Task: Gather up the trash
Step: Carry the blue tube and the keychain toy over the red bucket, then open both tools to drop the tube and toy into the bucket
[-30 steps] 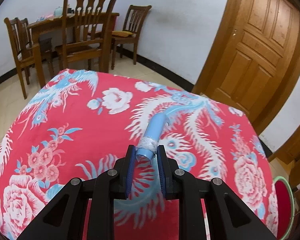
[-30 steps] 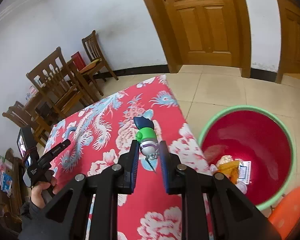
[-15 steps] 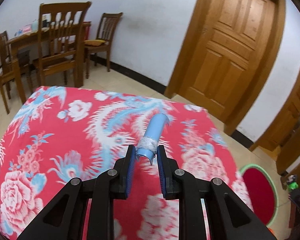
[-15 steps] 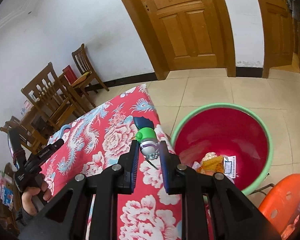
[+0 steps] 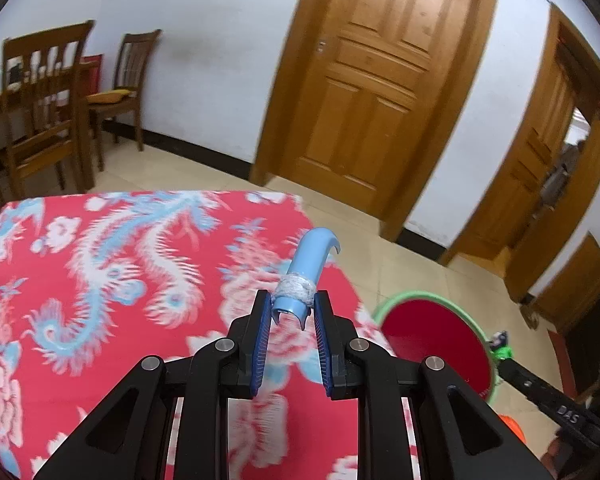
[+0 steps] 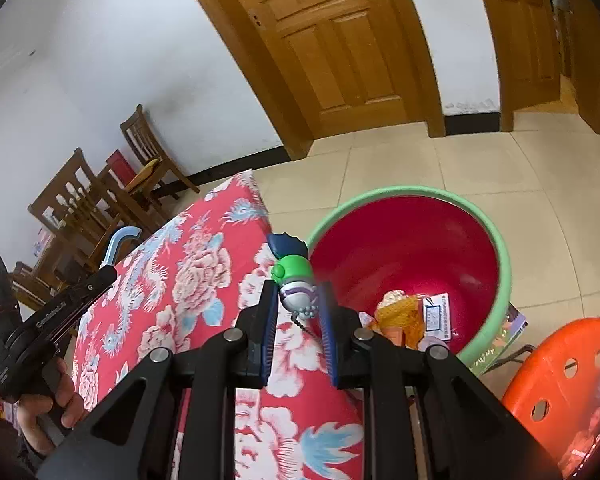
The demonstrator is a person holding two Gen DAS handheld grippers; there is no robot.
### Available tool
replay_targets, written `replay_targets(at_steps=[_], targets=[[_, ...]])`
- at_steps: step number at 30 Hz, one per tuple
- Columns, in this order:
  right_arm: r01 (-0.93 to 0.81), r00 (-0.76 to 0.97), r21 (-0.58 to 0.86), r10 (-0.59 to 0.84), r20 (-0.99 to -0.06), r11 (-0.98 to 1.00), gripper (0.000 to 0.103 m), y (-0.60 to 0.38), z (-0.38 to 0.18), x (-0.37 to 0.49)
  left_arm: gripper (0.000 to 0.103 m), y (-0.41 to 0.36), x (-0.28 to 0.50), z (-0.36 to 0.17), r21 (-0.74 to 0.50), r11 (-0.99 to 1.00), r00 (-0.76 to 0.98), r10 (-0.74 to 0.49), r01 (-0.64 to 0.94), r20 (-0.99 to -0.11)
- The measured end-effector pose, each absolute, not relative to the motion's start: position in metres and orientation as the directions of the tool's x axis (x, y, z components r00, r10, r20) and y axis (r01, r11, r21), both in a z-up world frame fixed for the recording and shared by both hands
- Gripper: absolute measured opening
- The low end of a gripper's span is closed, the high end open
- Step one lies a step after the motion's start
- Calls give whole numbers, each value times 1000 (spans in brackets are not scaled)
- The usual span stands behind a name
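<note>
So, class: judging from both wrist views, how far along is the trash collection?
Done: wrappers already lie in the red basin. In hand: the left gripper holds a blue curved piece, the right gripper a green toy. Left: dropping both in.

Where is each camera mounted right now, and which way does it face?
Left wrist: on the left tongs, looking down over the floral tablecloth toward the doors; they clamp a blue curved piece.
Right wrist: on the right tongs, facing the red tub; they clamp a green toy; a hand shows.
Shared: tablecloth, tub, both tongs, both held items.
</note>
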State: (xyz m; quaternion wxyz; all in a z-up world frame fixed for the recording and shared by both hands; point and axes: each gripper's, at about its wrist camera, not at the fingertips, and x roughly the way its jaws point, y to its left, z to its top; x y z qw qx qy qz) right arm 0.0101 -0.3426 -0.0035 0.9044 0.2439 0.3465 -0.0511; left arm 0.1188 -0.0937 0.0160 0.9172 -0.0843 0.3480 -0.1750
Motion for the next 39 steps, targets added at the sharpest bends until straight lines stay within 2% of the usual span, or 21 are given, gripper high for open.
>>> replay_targets(at_steps=[19,35,39], targets=[[377,711,454,61,-701,807,23,-386,-46,9,21,-193,114,-26,-251,872,539,-462,420,-704],[422,695,471,57,-717,775,23,-401,-61,4,22,-225,114,-49,-239,844,457,-474,480,-753],[424,694,473,59,-717,773,28,-400,-60,2,28,-222,113,-48,-240,850,458,-467,469,-757]])
